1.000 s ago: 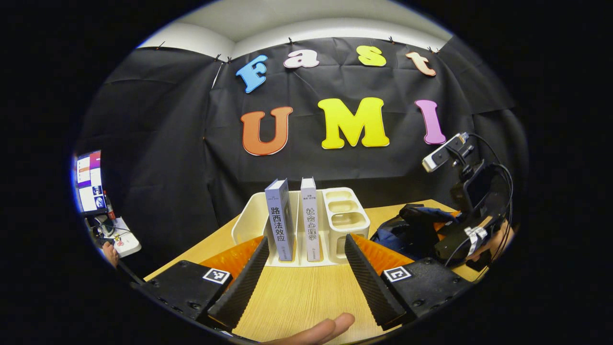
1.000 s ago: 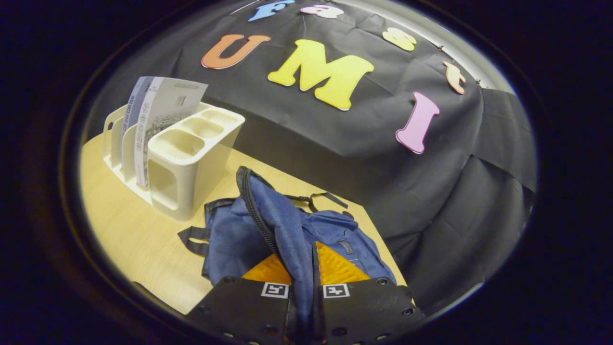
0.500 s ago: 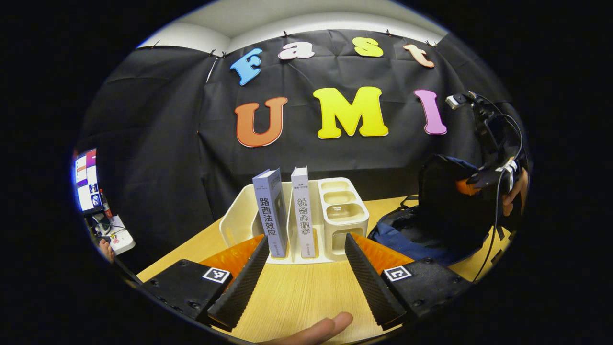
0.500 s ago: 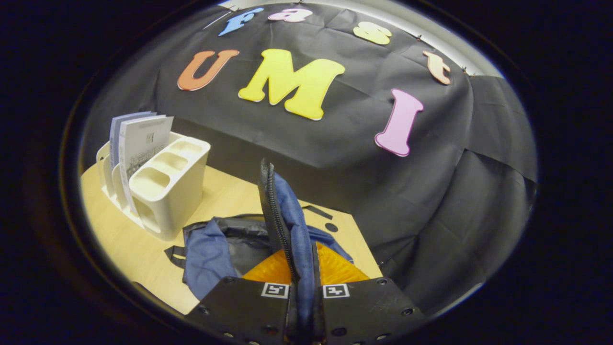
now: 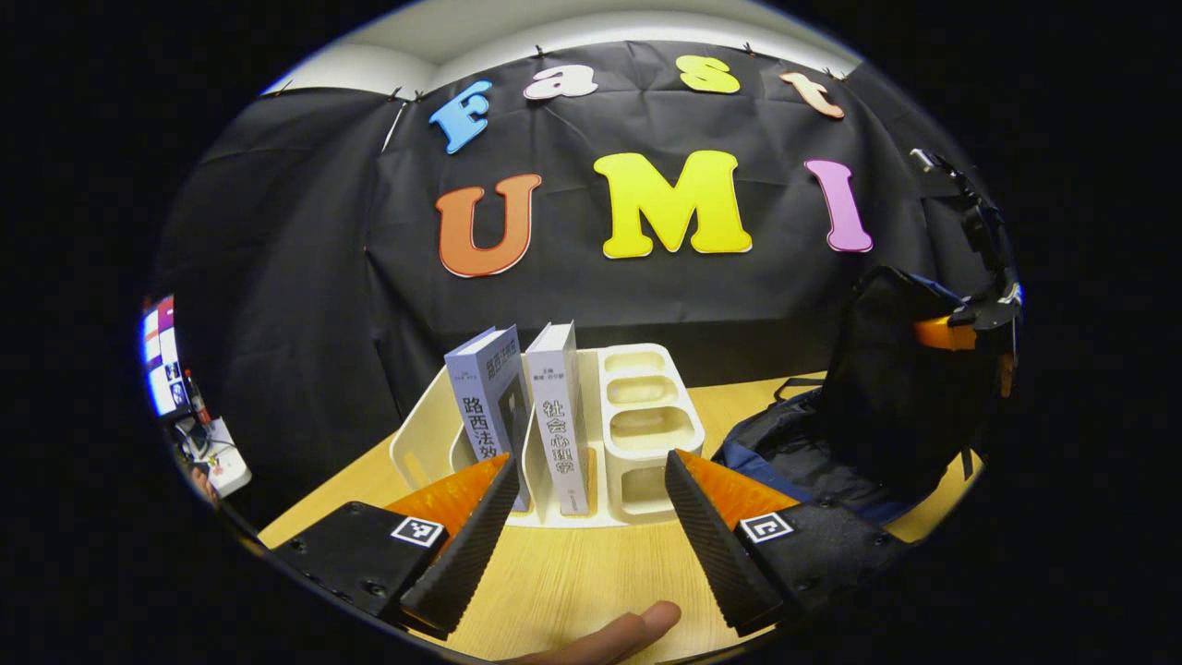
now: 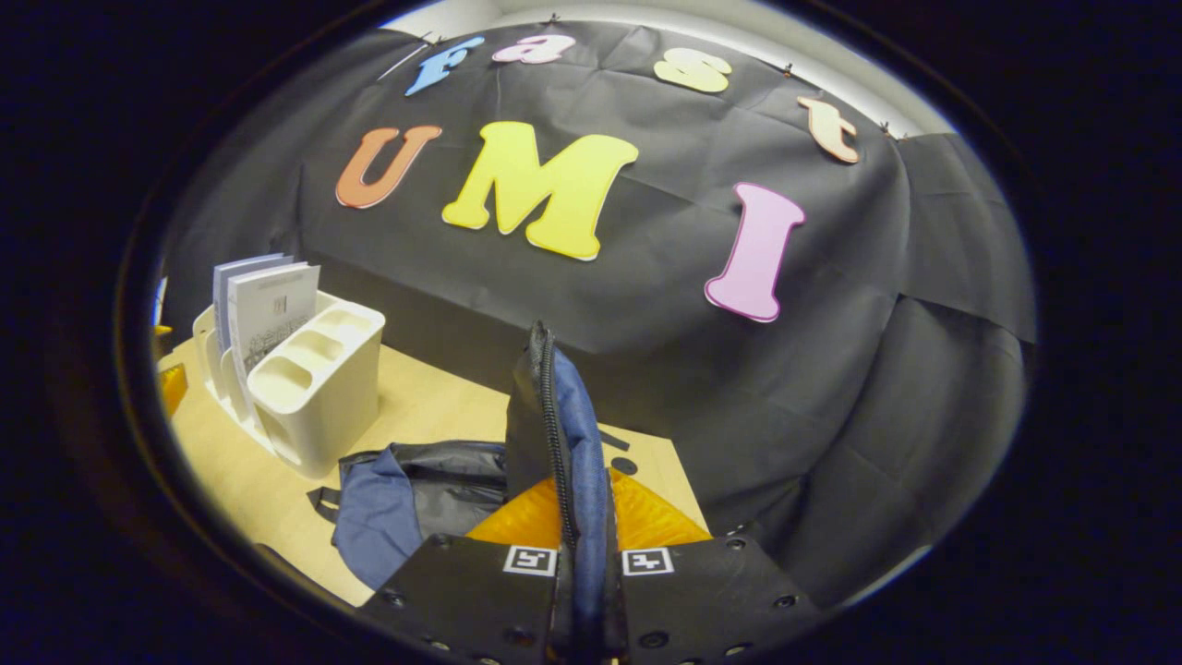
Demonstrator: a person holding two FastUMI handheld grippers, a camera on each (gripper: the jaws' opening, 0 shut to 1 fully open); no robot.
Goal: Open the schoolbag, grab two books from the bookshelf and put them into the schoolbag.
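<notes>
Two grey-white books, one on the left (image 5: 485, 397) and one on the right (image 5: 559, 406), stand upright in a white bookshelf (image 5: 646, 416) on the wooden table. My left gripper (image 5: 589, 462) is open just in front of them, with nothing between its fingers. The blue schoolbag (image 5: 813, 453) lies to the right of the shelf. In the right gripper view my right gripper (image 6: 582, 517) is shut on the schoolbag's zippered flap (image 6: 554, 416) and holds it upright, so the dark inside of the bag (image 6: 443, 471) shows. The bookshelf (image 6: 319, 388) stands to the left of the bag.
A thumb (image 5: 619, 637) shows at the bottom of the left gripper view. A lit screen (image 5: 159, 360) and a white device (image 5: 226, 466) sit far left, beyond the table edge. Bare tabletop (image 5: 572, 582) lies between my left gripper's fingers and the shelf.
My right gripper has lifted the bag's flap higher, opening the bag wider. My left gripper has moved nearer the shelf; the books look larger and sit further left.
</notes>
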